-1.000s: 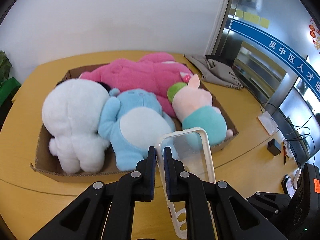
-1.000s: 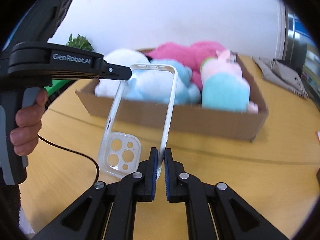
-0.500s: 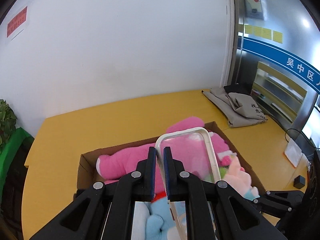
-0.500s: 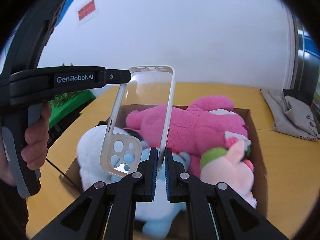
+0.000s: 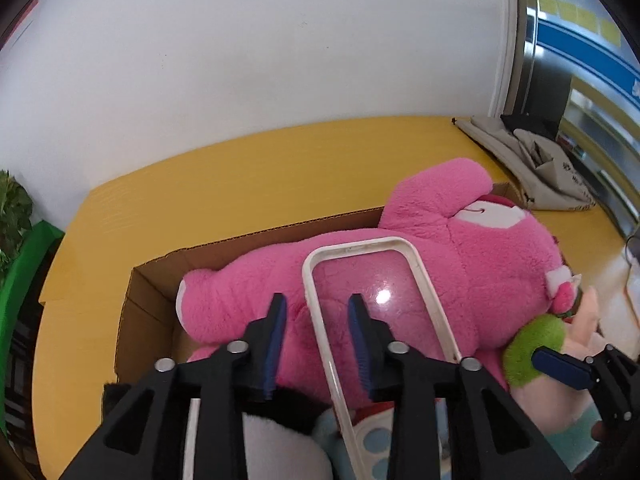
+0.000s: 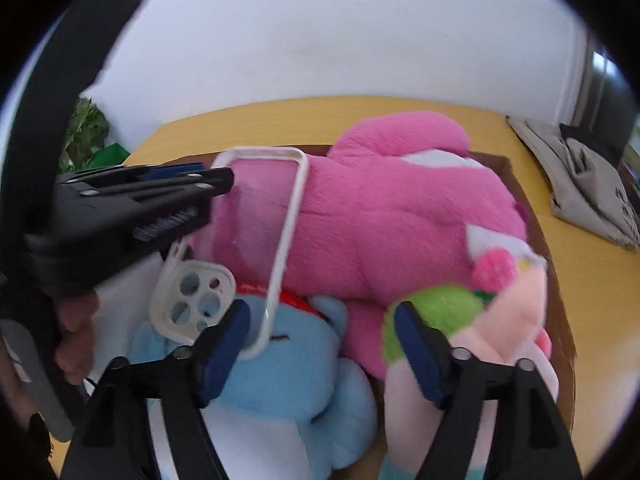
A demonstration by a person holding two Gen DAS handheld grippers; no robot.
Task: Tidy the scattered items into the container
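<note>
Now both tools spread, clear phone case point(image 5: 376, 300) lengthwise over pink plush point(image 5: 472, 264)

The box point(image 5: 152, 280) sits on the desk point(image 5: 240, 176), filling the lower middle of both views. Inside, the big plush bear point(image 5: 460, 264) lies across the far side; the smaller plush point(image 6: 280, 380) sits before it at lower centre of the right wrist view, the piglet plush point(image 6: 516, 320) to the right. The phone case point(image 5: 400, 280) rests on top of the bear, between the fingers of the left tool point(image 5: 316, 340). A folded bag point(image 5: 540, 168) lies on the desk at upper right.
</note>
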